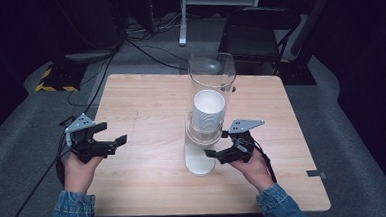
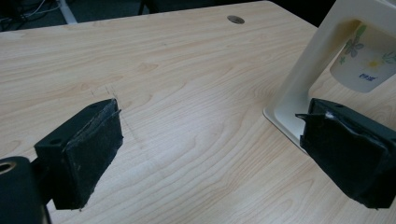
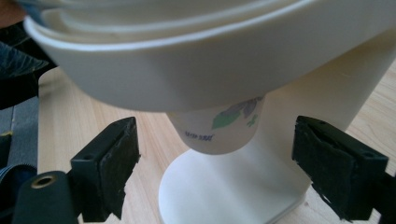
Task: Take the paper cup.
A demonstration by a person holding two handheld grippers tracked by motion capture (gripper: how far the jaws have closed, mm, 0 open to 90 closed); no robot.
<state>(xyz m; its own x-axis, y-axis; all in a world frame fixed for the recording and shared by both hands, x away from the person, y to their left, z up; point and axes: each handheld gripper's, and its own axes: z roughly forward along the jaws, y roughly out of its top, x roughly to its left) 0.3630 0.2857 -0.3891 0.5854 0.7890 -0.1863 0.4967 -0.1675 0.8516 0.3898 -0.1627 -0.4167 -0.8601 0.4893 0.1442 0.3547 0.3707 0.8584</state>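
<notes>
I see a tall cup dispenser (image 1: 202,138) standing near the middle of the wooden surface (image 1: 146,116). It has a white foot, a white post and a clear tube on top. A stack of paper cups (image 1: 208,110) sits inside the tube. The bottom cup (image 3: 219,128) pokes out under the white ring, above the round foot. It has green leaves and small blue writing on it.

My right gripper (image 1: 222,149) is just beside the dispenser, low down by the foot. Its jaws are spread wide. The bottom cup hangs between them, a bit farther back, and the pads are not touching it.

My left gripper (image 1: 110,138) is well away from the dispenser, at the left side of the surface. Its jaws are spread too, with nothing between them but bare wood. In the left gripper view I can see the dispenser's post and the flowered cup off at the far right.
</notes>
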